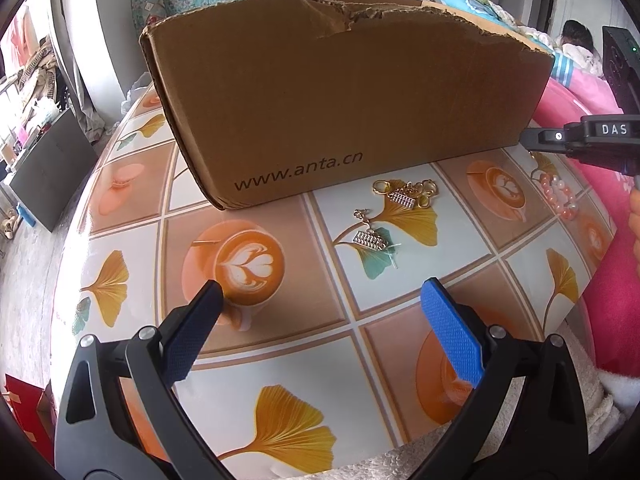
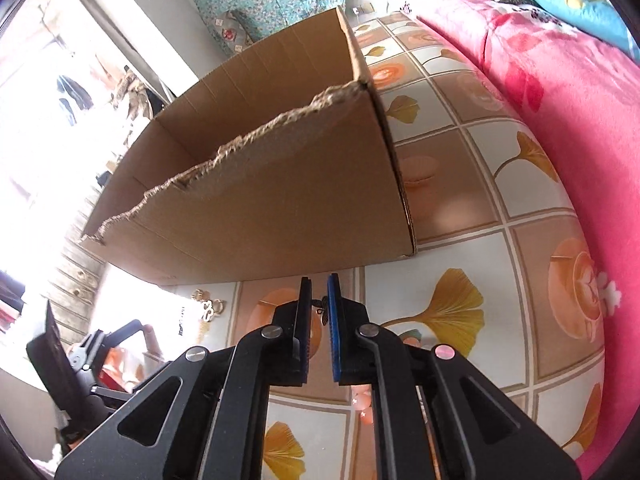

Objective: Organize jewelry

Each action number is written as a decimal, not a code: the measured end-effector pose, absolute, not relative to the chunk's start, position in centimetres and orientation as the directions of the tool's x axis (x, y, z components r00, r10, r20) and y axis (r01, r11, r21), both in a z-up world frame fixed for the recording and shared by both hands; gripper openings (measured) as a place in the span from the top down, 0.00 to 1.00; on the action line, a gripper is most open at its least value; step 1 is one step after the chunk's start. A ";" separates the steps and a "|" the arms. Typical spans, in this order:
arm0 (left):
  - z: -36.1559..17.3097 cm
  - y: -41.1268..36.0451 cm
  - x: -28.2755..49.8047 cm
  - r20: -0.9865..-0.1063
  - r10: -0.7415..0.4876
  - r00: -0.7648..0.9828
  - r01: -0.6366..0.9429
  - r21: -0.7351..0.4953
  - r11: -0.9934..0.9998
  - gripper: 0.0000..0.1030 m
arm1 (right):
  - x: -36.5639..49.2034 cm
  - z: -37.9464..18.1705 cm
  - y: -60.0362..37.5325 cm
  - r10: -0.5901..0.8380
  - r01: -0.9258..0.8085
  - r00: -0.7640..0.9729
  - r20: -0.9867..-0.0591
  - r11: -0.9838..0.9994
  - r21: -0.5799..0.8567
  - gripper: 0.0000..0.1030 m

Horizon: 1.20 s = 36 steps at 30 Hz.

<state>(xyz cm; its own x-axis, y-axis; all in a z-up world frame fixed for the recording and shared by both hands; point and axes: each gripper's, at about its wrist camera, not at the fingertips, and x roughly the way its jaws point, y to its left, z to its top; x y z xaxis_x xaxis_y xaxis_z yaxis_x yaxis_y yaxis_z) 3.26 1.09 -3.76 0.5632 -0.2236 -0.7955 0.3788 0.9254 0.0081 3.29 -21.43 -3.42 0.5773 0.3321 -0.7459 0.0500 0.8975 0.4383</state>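
A torn brown cardboard box (image 1: 340,92) stands on the patterned table (image 1: 248,340); it also shows in the right wrist view (image 2: 280,200). In front of it lie a gold keychain cluster (image 1: 408,194), a gold abacus charm on a chain (image 1: 370,236) and a pink-and-white bead bracelet (image 1: 560,196). My left gripper (image 1: 320,300) is open and empty above the table, short of the charms. My right gripper (image 2: 319,300) is shut on a small dark chain piece (image 2: 321,312), which hangs between its blue pads near the box's front wall. Its tip (image 1: 528,138) shows at the box's right corner.
A pink blanket (image 2: 560,100) borders the table's right side. A gold trinket (image 2: 210,306) lies left of my right gripper. Pink beads (image 2: 362,400) show under my right gripper. A dark cabinet (image 1: 48,176) stands on the floor to the left.
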 end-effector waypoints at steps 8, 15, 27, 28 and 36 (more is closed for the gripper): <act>-2.8 0.9 2.5 -0.754 -0.272 0.598 0.398 -0.016 0.917 0.31 | 2.4 -3.6 -21.6 0.449 0.021 0.570 -0.688 0.829 0.558 0.92; -2.7 -0.1 2.7 -0.761 -0.310 0.570 0.447 -0.030 0.894 0.57 | 2.6 -4.4 -18.7 0.475 -0.031 0.540 -0.695 0.836 0.548 0.92; -3.0 -1.9 3.9 -0.780 -0.287 0.556 0.508 0.046 0.860 0.78 | 3.9 -5.2 -17.6 0.526 -0.091 0.504 -0.686 0.821 0.563 0.92; -2.9 -2.0 4.2 -0.783 -0.287 0.552 0.513 0.047 0.857 0.78 | 3.9 -5.5 -17.7 0.530 -0.093 0.501 -0.684 0.819 0.566 0.92; -2.9 -2.3 4.3 -0.785 -0.299 0.543 0.532 0.047 0.845 0.90 | 4.2 -6.1 -17.5 0.541 -0.103 0.501 -0.676 0.812 0.574 0.92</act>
